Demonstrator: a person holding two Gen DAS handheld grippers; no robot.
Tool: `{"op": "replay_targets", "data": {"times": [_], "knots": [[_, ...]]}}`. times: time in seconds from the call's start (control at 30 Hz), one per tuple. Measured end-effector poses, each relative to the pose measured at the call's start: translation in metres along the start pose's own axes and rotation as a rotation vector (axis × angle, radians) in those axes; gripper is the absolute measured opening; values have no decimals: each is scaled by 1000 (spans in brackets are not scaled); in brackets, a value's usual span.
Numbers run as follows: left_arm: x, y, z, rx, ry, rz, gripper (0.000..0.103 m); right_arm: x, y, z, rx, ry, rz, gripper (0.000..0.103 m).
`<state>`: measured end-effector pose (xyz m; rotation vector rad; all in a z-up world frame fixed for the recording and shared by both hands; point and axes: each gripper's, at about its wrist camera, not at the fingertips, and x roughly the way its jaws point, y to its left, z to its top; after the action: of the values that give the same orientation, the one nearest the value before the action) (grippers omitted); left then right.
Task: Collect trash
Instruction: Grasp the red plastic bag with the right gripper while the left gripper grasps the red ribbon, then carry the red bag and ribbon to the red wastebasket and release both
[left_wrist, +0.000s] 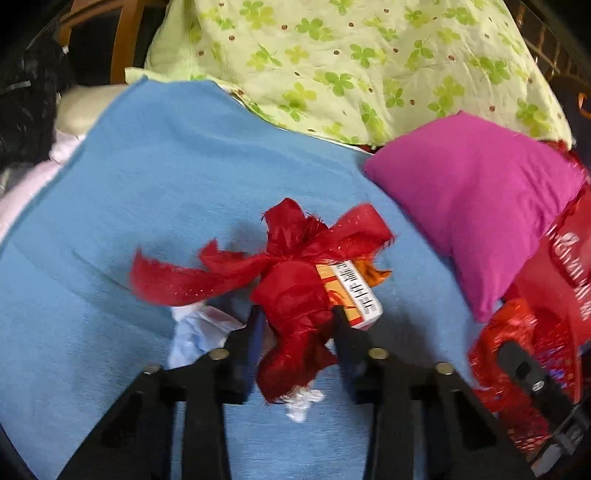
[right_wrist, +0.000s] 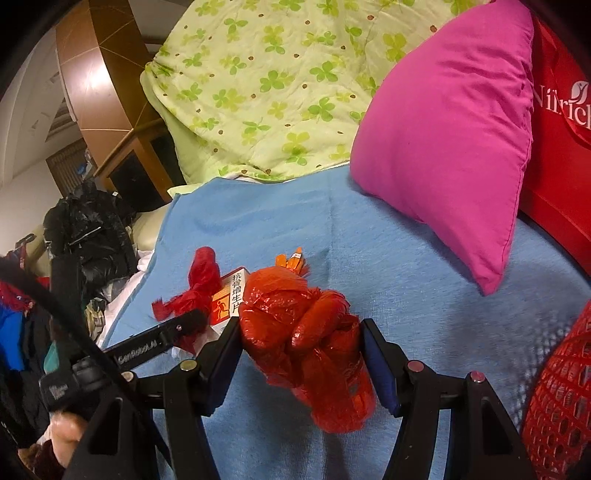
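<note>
My left gripper (left_wrist: 297, 314) is shut on a crumpled red ribbon bow (left_wrist: 291, 266) over the blue blanket (left_wrist: 147, 184). An orange and white medicine box (left_wrist: 351, 291) lies just behind the bow, and white crumpled paper (left_wrist: 199, 332) lies under the left finger. My right gripper (right_wrist: 301, 332) is shut on a crumpled red-orange plastic bag (right_wrist: 306, 332). In the right wrist view the left gripper (right_wrist: 184, 325) shows at the left with the red ribbon (right_wrist: 201, 273) beside the box (right_wrist: 229, 295). A small orange wrapper (right_wrist: 291, 262) lies behind the bag.
A magenta pillow (left_wrist: 476, 199) lies at the right, a green clover quilt (left_wrist: 351, 62) at the back. A red mesh basket (right_wrist: 557, 387) and a red bag (right_wrist: 557, 122) sit at the right edge. Black bags and clothes (right_wrist: 88, 229) pile up left of the bed.
</note>
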<state>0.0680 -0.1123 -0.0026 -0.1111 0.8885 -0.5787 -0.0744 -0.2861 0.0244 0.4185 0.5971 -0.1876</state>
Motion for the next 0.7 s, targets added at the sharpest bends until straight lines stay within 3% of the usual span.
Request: {"op": "replay_targets", "data": {"times": [0.17, 0.37, 0.57, 0.7], "knots": [[-13, -7, -6, 20, -21, -17, 25, -10, -1, 1, 6, -23, 3, 66], [-59, -8, -5, 32, -102, -29, 24, -37, 3, -1, 3, -78, 29, 66], [-119, -16, 0, 110, -228, 4, 25, -77, 13, -3, 11, -157, 82, 66], [-140, -21, 3, 144, -266, -6, 25, -105, 20, 1, 15, -215, 120, 66]]}}
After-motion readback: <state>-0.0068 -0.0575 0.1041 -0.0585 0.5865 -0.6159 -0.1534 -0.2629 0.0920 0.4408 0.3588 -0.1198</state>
